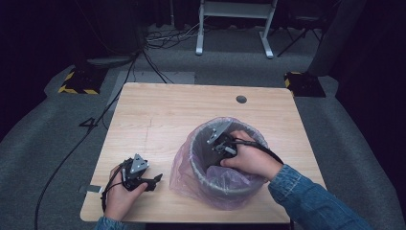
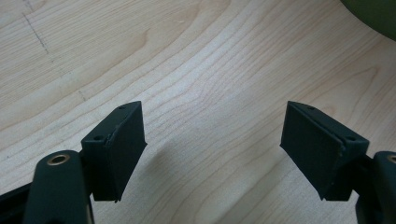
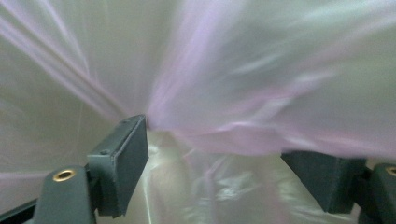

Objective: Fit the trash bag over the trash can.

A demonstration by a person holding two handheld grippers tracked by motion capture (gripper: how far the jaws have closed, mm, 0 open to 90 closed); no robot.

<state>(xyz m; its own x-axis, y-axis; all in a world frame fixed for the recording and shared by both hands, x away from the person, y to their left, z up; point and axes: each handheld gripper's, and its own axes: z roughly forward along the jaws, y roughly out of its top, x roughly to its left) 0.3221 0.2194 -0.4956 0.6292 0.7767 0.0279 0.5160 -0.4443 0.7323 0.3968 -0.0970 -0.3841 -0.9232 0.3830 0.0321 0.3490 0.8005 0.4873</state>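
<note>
Pink-tinted translucent plastic, a thin bin liner (image 1: 184, 165), lines the grey waste bin (image 1: 225, 184) that stands on the desk (image 1: 158, 115) toward its near right part; the film drapes over the rim and bulges down the bin's outer wall on the side facing your left hand. Your right gripper (image 1: 221, 143) reaches down inside the bin, near the wall farthest from you. In the right gripper view its jaws stand wide apart with a fold of liner (image 3: 243, 135) stretched across the gap between them and lying over the right jaw; the pads do not yet press on it. Your left gripper (image 1: 143, 178) rests on the desk well to the left of the bin, jaws spread, nothing between them but bare wood (image 2: 201, 93).

Risk: the film looks slack and slippery, so a bite on too little of it would likely slip out. A hard pull with no hand steadying the bin could drag or tip it, as it is probably light. The film may also tear if pinched at one point.

The desk is pale wood grain with a cable port (image 1: 241, 99) beyond the bin. Around it lie grey carpet (image 1: 57, 143), trailing cables and a white frame (image 1: 234, 24) in a dim room.
</note>
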